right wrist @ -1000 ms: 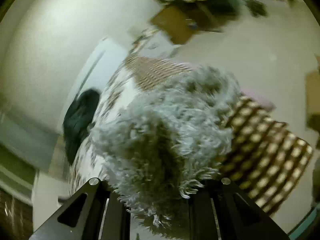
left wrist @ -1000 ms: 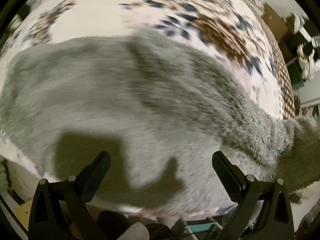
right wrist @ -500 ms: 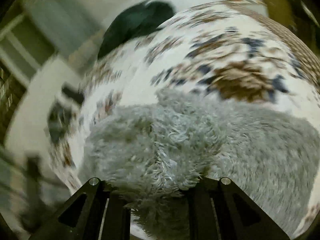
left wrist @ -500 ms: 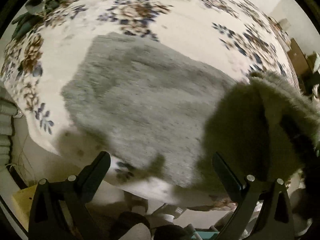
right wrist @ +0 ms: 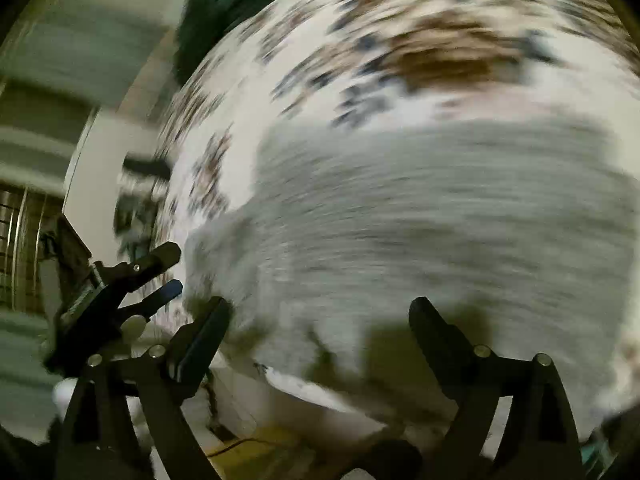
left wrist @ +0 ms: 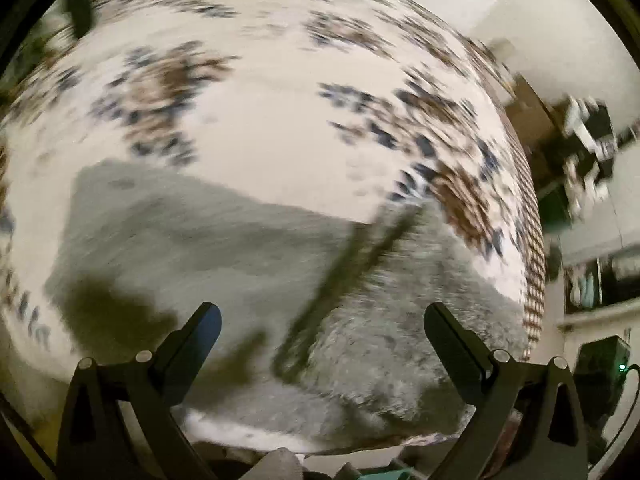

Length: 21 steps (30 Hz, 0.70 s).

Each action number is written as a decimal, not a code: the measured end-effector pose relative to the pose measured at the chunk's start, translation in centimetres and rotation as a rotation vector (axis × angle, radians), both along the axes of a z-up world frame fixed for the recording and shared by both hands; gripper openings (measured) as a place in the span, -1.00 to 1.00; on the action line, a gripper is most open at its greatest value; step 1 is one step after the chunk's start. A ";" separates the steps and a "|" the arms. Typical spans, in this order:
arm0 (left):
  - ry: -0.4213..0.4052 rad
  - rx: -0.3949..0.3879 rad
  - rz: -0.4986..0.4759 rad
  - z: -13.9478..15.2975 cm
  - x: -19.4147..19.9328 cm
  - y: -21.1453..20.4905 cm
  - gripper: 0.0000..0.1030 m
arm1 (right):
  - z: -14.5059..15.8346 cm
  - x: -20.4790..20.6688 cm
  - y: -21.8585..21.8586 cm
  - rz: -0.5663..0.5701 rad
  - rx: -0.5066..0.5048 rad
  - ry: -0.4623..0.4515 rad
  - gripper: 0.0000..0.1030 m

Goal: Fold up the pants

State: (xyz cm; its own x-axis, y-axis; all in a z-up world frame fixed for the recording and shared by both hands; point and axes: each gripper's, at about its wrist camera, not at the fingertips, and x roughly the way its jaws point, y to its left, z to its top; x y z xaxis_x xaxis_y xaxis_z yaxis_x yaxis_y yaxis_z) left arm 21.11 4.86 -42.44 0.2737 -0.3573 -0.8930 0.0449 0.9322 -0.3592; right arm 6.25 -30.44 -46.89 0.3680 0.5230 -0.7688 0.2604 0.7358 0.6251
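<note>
Fuzzy grey pants [left wrist: 248, 248] lie spread on a bed covered by a cream bedspread [left wrist: 260, 128] with brown and blue floral patches, near its front edge; one part is folded over the rest on the right, leaving a dark crease. Both views are motion-blurred. The left gripper [left wrist: 322, 322] hovers above the fabric with jaws spread wide, nothing between them. The right gripper [right wrist: 320, 316] has just been opening and now stands released, the pants [right wrist: 420, 216] lying below it, no longer pinched. The left gripper [right wrist: 170, 270] also shows at the pants' left edge.
</note>
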 end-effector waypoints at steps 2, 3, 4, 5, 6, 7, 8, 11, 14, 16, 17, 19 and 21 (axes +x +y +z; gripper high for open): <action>-0.006 0.048 -0.062 -1.2 1.1 -2.3 1.00 | 0.0 -1.3 -3.2 -0.072 -0.047 0.027 0.83; 0.002 0.071 -0.090 -2.1 1.7 -3.4 1.00 | -0.4 -1.9 -4.8 -0.099 -0.079 0.043 0.83; 0.010 0.090 -0.112 -3.0 2.2 -4.3 1.00 | -1.1 -2.4 -6.6 -0.130 -0.113 0.069 0.83; 0.021 0.115 -0.124 -3.9 2.7 -5.0 1.00 | -2.1 -2.8 -8.1 -0.153 -0.125 0.087 0.83; 0.032 0.136 -0.132 -4.6 2.9 -5.5 1.00 | -2.9 -2.9 -9.1 -0.167 -0.124 0.098 0.83; 0.052 0.152 -0.150 -5.8 3.3 -6.1 0.84 | -3.7 -2.9 -9.8 -0.168 -0.119 0.108 0.83; 0.066 0.162 -0.157 -6.4 3.3 -6.4 0.49 | -4.3 -2.5 -10.3 -0.161 -0.110 0.116 0.83; 0.116 0.107 -0.183 -7.9 2.7 -6.4 -0.67 | -7.4 -0.9 -10.8 -0.110 -0.050 0.133 0.83; 0.078 0.097 -0.173 -7.1 1.2 -5.8 -0.85 | -9.4 -0.1 -11.0 -0.118 0.029 0.105 0.55; 0.065 0.092 -0.156 -6.2 0.3 -5.0 -0.87 | -9.2 0.4 -11.0 -0.115 0.003 0.098 0.17; 0.068 0.081 -0.136 -5.7 -0.2 -4.3 -0.88 | -9.1 0.6 -11.1 -0.114 -0.003 0.097 0.05; 0.084 0.057 -0.085 -4.8 -1.1 -3.0 -0.88 | -8.4 1.0 -11.4 -0.122 0.001 0.110 -0.06; 0.110 0.024 -0.046 -4.7 -1.7 -2.1 -0.88 | -7.5 1.9 -11.1 -0.119 0.004 0.139 -0.10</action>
